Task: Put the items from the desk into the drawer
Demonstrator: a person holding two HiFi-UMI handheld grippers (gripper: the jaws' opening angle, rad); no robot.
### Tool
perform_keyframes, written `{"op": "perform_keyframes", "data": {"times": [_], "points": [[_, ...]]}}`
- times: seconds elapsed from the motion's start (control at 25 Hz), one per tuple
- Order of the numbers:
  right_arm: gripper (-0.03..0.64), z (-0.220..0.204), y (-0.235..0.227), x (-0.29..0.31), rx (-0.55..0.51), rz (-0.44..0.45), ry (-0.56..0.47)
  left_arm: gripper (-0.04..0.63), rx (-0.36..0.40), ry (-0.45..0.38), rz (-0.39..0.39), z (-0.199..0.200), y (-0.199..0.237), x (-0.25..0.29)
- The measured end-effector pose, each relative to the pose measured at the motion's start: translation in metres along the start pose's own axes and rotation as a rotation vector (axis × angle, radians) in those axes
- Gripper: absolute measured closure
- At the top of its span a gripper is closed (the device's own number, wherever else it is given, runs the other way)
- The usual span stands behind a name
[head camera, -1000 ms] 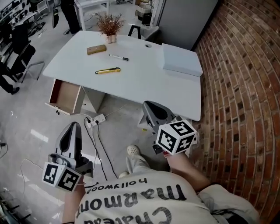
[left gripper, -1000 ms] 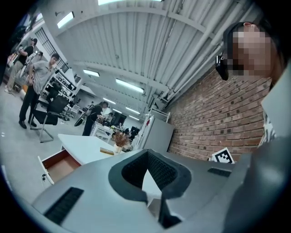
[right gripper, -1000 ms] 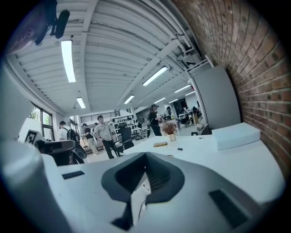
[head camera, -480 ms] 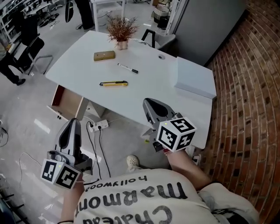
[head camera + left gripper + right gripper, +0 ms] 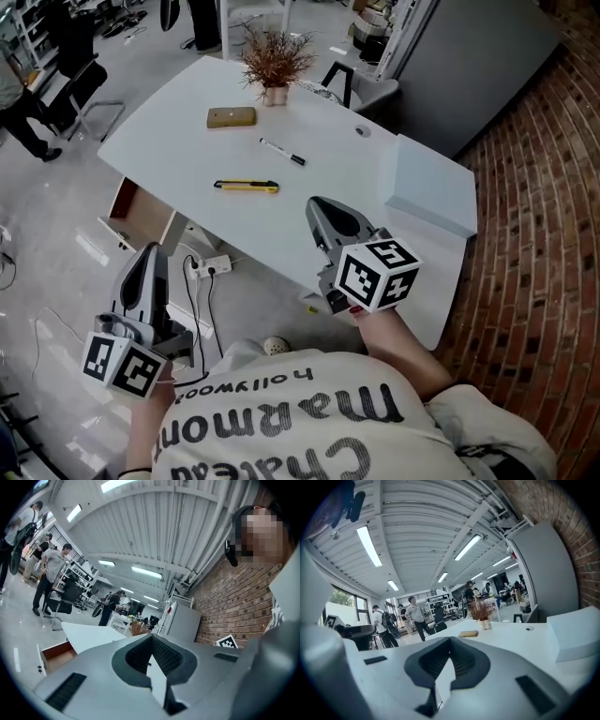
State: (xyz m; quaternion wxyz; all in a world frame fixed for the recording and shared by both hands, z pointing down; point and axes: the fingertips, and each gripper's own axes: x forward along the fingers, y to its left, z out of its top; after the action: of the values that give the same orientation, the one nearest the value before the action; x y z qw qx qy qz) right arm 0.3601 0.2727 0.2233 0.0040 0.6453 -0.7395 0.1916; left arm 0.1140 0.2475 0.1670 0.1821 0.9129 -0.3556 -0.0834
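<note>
On the white desk [image 5: 187,112] lie a yellow utility knife [image 5: 246,186], a black-and-white marker [image 5: 281,151] and a tan flat block [image 5: 232,116]. The wooden drawer [image 5: 141,208] stands pulled out under the desk's left end. My right gripper [image 5: 322,208] is shut and empty, with its tip over the desk's near edge, right of the knife. My left gripper [image 5: 150,258] is shut and empty, over the floor just in front of the drawer. The left gripper view shows the left gripper [image 5: 151,636] pointing past the drawer [image 5: 56,653]. In the right gripper view the right gripper [image 5: 450,640] points toward the block [image 5: 468,633].
A potted dry plant [image 5: 275,66] stands at the desk's far edge and a pale blue box [image 5: 433,187] at its right end. A power strip with cables [image 5: 211,267] lies on the floor under the desk. A brick wall [image 5: 544,234] runs along the right. People and chairs stand beyond.
Both grippers have moved forward toward the desk. The right gripper's tip went from over the floor to over the desk's near edge. The left came closer to the drawer.
</note>
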Motion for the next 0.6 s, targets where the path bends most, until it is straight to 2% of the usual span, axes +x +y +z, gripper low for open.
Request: {"op": "perform_keyframes", "data": {"times": [0.16,0.32,0.6], "points": [[0.614,-0.021,-0.009,0.019,0.019,0.003,0.045,0.594,0.001,0.02,0.032,-0.008,0.016,0.006],[0.614,-0.03,-0.012,0.046,0.039,0.029,0.058,0.594,0.0,0.013,0.032,-0.003,0.036,0.02],[0.526,-0.035,-0.011,0.106,0.057,0.048,0.109,0.594,-0.026,0.043,-0.003,0.01,0.086,0.066]]}}
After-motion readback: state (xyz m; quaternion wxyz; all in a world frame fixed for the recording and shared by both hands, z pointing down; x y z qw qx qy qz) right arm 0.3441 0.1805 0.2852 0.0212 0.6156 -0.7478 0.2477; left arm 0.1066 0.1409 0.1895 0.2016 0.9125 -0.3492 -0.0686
